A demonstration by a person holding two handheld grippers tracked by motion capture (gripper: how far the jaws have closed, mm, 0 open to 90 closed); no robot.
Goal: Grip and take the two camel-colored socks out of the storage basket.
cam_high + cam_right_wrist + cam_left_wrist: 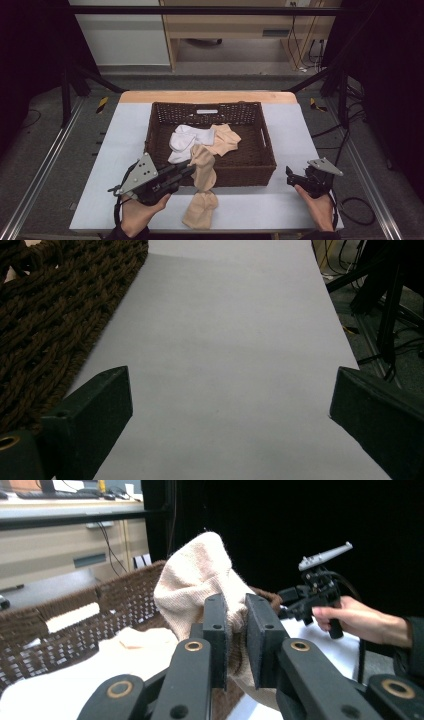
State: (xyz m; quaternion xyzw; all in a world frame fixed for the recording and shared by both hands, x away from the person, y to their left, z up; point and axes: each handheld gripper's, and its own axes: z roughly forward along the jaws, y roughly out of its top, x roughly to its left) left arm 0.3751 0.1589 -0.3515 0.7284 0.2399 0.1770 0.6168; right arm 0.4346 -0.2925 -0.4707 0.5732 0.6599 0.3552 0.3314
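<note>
A dark brown wicker basket [252,152] stands in the middle of the white table [120,135]. Inside lie a white sock [184,140] and a beige sock [225,140]. A long beige sock [205,172] drapes over the basket's front rim and down onto the table. My left gripper [189,169] is shut on this sock at the rim; in the left gripper view the beige sock [197,577] bulges up between the closed jaws of the left gripper [236,630]. My right gripper [291,176] rests open at the basket's right front corner, its jaws wide apart over bare table [230,365].
The basket's woven side [55,320] lies close to the right gripper's left jaw. A metal frame and rails [45,165] flank the table. A wooden desk [240,22] and cables stand beyond the far edge. The right hand with its gripper [320,597] appears in the left gripper view.
</note>
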